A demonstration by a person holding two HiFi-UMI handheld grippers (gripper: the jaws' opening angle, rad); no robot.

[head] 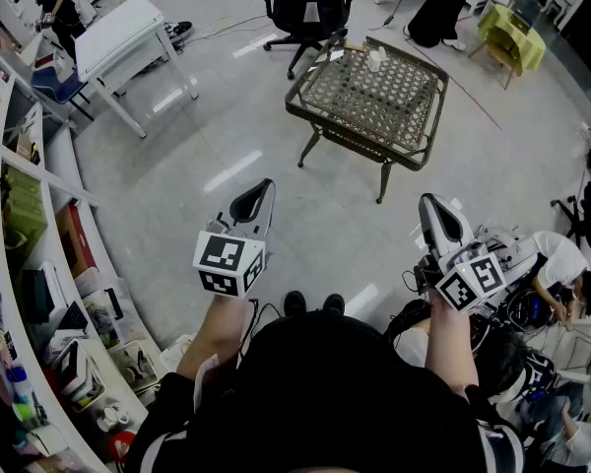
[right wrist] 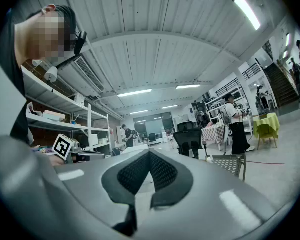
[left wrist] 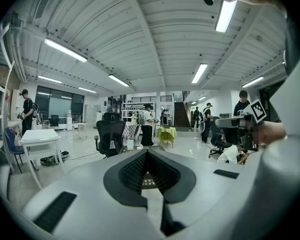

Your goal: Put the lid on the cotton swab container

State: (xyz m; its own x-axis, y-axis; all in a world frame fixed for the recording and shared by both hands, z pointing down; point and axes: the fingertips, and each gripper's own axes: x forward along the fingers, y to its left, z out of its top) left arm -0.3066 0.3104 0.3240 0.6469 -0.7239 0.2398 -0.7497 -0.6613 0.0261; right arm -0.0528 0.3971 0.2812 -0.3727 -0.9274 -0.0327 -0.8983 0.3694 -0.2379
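1. We find no words, numbers or brand names that can be read in any view.
2. Left cube (head: 229, 262), on the left gripper (head: 260, 190): black-and-white square code patterns only, no letters.
3. Right cube (head: 471, 282), on the right gripper (head: 429, 203): the same kind of pattern, no letters.
4. Boxes (head: 71, 242) on the shelves: any print is too small for us to read.

The left gripper (head: 259, 193) and right gripper (head: 433, 208) are held out ahead, well apart, each one's fingers (left wrist: 132, 173) pressed together, empty.

Open floor (head: 227, 136) lies clear ahead; wicker table (head: 320, 118) and office chair (head: 305, 3) stand beyond.
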